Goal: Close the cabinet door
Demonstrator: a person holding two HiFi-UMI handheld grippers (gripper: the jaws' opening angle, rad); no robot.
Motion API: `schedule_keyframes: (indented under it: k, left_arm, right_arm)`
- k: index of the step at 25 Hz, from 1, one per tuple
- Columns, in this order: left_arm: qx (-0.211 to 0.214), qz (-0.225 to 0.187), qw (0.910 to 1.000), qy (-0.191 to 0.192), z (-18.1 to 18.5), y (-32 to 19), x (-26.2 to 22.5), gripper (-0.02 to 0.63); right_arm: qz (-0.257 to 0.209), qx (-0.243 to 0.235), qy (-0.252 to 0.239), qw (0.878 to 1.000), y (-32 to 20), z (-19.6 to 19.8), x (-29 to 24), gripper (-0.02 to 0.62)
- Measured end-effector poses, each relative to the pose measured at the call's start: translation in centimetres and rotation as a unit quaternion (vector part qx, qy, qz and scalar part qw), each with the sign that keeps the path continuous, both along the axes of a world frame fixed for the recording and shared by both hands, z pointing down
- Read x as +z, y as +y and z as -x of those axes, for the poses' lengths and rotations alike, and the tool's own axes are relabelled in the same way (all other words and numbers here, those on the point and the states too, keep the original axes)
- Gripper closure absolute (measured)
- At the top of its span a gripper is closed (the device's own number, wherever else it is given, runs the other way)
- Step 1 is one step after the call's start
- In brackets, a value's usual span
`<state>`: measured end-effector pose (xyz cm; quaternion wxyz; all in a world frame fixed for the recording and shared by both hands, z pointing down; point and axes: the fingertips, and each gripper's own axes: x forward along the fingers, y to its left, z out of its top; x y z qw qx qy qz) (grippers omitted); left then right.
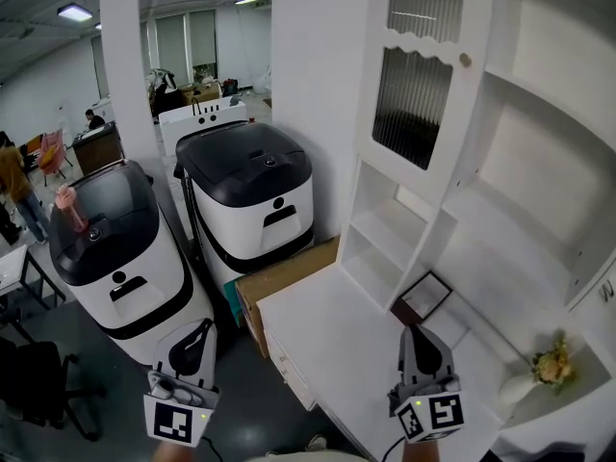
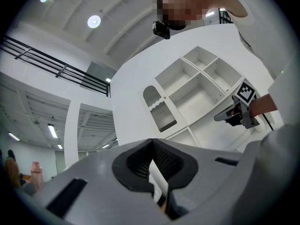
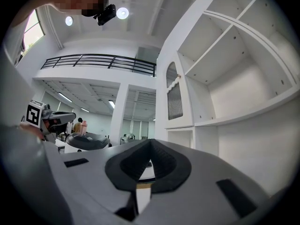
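Head view: the cabinet door [image 1: 416, 85], ribbed glass in a white frame, stands swung out above the desk's [image 1: 327, 330] far left corner. The right tool [image 1: 412, 333] hovers over the desk's near edge, and the left tool [image 1: 204, 327] hangs beyond its left edge. The right one is nearer, so I would press it on the frame by the knob [image 1: 465, 60], not on the glass. A vase [image 1: 520, 389] holding flowers [image 1: 551, 364] sits near the right edge.

Left gripper view: the left tool [image 2: 152, 141] has its jaws together on nothing, and the door [image 2: 161, 112] is well apart from it. The shelf compartments [image 2: 197, 95] look bare.

Right gripper view: the right tool [image 3: 150, 141] looks closed too, with nothing between its jaws. The door [image 3: 174, 97] is ahead, edge-on.
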<state>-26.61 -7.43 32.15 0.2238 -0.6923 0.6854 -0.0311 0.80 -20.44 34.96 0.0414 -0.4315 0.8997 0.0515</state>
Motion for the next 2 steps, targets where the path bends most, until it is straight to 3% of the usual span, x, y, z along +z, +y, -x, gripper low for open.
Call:
schedule_keyframes:
  k: [2]
  left_arm:
    - [-0.002, 0.000, 1.0000, -0.001, -0.29, -0.03, -0.02, 0.601]
  right_arm:
    - [-0.003, -0.004, 0.001, 1.000, -0.08, 0.01, -0.12, 0.598]
